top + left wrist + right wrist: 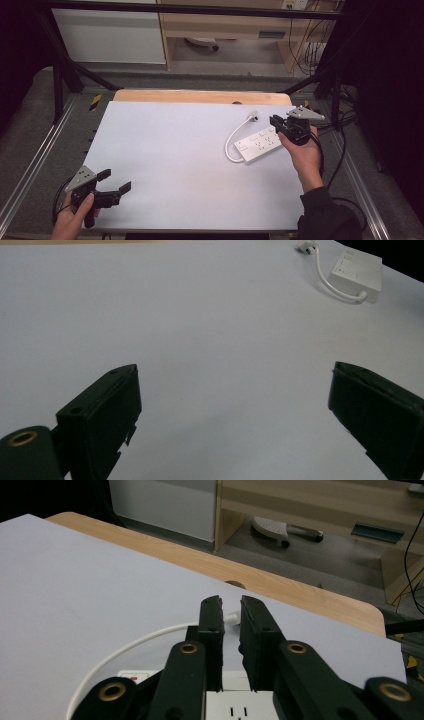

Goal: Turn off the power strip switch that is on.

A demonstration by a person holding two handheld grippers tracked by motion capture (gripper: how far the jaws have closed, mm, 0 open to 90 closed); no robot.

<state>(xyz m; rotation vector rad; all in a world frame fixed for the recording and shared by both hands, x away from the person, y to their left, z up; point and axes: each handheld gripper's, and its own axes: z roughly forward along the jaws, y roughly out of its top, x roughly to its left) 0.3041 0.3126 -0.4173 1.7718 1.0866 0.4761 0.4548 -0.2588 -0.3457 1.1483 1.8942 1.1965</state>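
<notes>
While the left gripper [112,181] is being held low over the near left corner of the worktop [170,150], its jaws are being kept wide apart, with nothing between them. In the left gripper view, bare white surface is being framed between the two black jaws, and the power strip [357,271] is being seen far off at the upper right.

Further right, the white power strip [260,143] is lying flat near the worktop's far right side, slightly askew. Its white cable [234,137] is being looped out from the strip's left end and curved back toward the far edge, where the plug [253,115] is resting.

At the far right, the right gripper [276,122] is being held over the strip's right end by a hand [306,155]. Its jaws are being held almost shut, only a narrow slit left between them. In the right gripper view nothing is being seen clamped in that slit; the cable [125,652] is passing beyond the tips.
</notes>
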